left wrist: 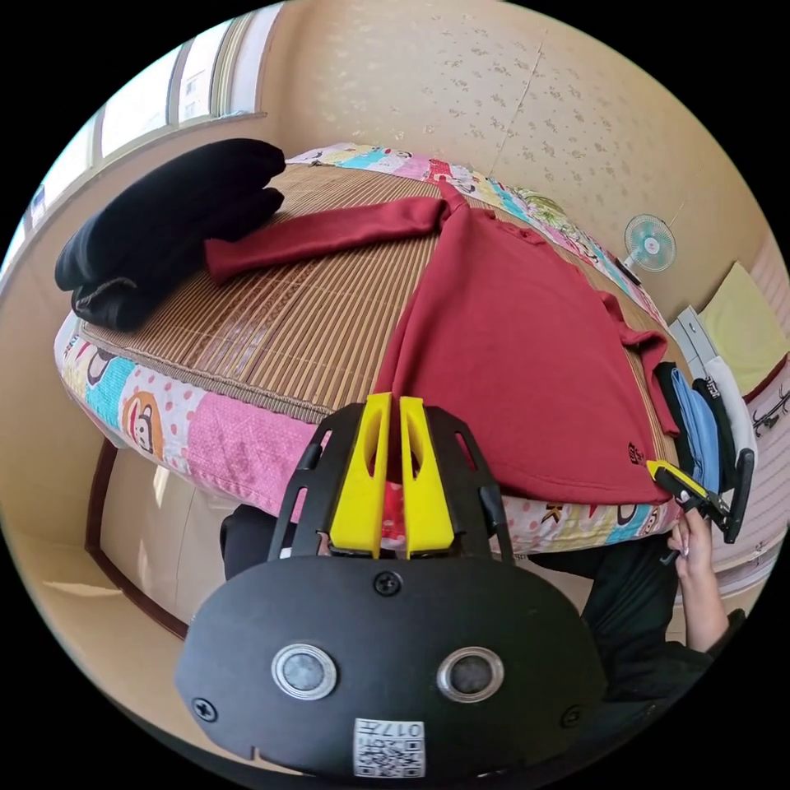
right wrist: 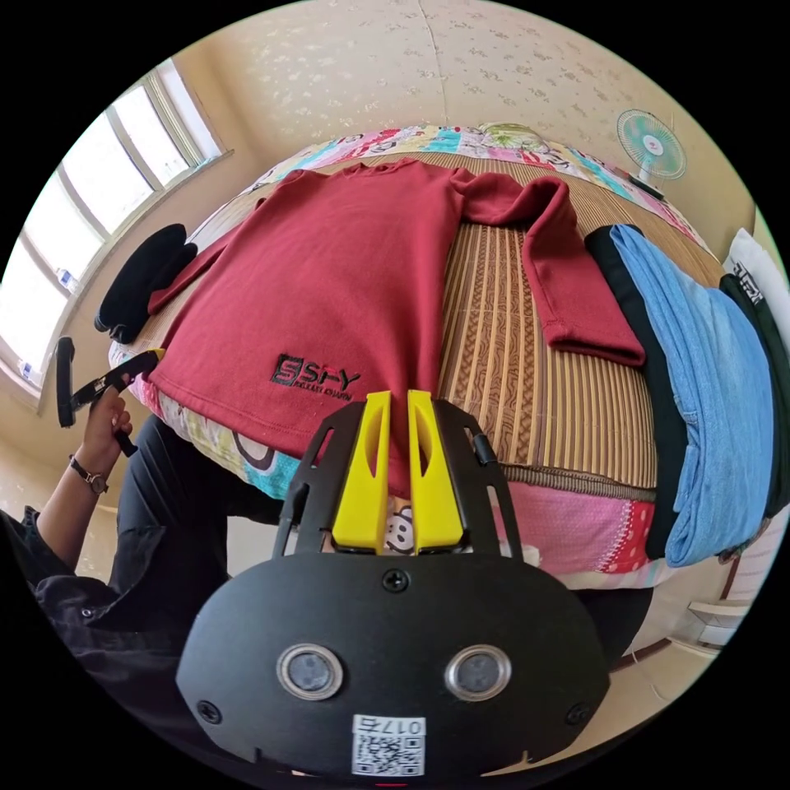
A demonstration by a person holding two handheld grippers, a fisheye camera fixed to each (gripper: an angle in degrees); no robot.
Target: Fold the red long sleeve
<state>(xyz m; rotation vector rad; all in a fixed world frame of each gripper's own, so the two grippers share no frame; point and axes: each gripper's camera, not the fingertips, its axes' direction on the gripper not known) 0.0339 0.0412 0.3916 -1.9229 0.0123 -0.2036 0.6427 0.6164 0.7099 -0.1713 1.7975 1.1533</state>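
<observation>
A bed [right wrist: 576, 527] with cartoon-print sheet carries a bamboo mat [right wrist: 510, 329]. On the mat lie the red long sleeve [right wrist: 329, 271], folded black clothes [left wrist: 164, 222] and folded blue jeans [right wrist: 708, 370].

Red shirt [right wrist: 346, 263] lies flat, front up, on the bed's bamboo mat, both sleeves spread out sideways. Dark logo near the hem. Hem hangs over the bed edge, with my tongs pinching each bottom corner.

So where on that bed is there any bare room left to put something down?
Bare bamboo mat lies between the red shirt's body and the black folded pile, below the spread sleeve. A narrower strip sits right of the body. The blue and black stack crowds the far side.
</observation>
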